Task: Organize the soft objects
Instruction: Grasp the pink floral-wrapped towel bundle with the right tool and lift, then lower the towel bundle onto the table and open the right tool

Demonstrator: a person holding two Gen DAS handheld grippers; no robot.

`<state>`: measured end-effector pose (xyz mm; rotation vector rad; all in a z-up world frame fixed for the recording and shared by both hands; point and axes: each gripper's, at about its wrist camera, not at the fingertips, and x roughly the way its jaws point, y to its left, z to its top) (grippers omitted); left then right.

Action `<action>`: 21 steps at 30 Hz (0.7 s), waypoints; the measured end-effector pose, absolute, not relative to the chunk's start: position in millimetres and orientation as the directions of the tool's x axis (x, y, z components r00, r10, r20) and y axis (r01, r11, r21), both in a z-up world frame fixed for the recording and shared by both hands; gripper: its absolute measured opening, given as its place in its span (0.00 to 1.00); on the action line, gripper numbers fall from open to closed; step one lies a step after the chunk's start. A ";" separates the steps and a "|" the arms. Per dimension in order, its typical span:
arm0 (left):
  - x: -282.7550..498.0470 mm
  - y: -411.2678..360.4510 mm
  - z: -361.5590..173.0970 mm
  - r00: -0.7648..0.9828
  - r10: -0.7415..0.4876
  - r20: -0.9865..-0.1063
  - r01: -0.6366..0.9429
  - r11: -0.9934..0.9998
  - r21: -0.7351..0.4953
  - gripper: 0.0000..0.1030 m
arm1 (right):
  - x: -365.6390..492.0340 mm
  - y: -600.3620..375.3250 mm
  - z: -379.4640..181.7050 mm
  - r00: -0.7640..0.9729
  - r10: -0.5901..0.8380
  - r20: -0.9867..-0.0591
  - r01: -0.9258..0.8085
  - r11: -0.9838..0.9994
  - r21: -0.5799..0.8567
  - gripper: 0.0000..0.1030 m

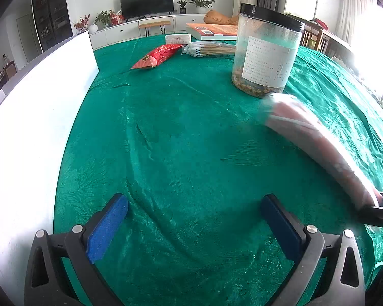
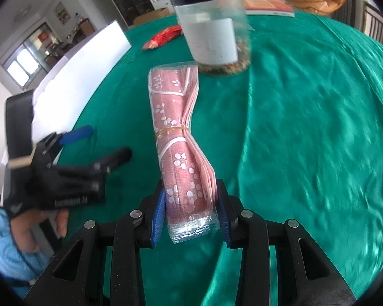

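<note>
My right gripper [image 2: 191,204] is shut on one end of a pink flowered packet [image 2: 176,127], a clear-wrapped bundle tied with a rubber band, and holds it above the green tablecloth [image 2: 306,140]. The packet shows blurred at the right of the left wrist view [image 1: 319,140]. My left gripper [image 1: 194,214] is open and empty over the cloth; it also shows at the left of the right wrist view [image 2: 99,145]. A red soft packet [image 1: 155,56] lies further back on the table.
A clear plastic jar [image 1: 265,51] with a black lid stands just beyond the pink packet. A white box [image 1: 38,102] runs along the table's left side. A bag of chopsticks [image 1: 209,49] and an orange book [image 1: 212,30] lie at the far edge.
</note>
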<state>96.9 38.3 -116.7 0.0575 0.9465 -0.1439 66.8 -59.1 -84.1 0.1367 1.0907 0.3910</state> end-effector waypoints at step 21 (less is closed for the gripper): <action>97.0 38.8 -116.4 0.576 -0.098 -0.812 0.147 0.989 -0.014 1.00 | 115.6 -109.6 -82.7 0.656 0.044 -0.753 0.047 0.994 0.099 0.78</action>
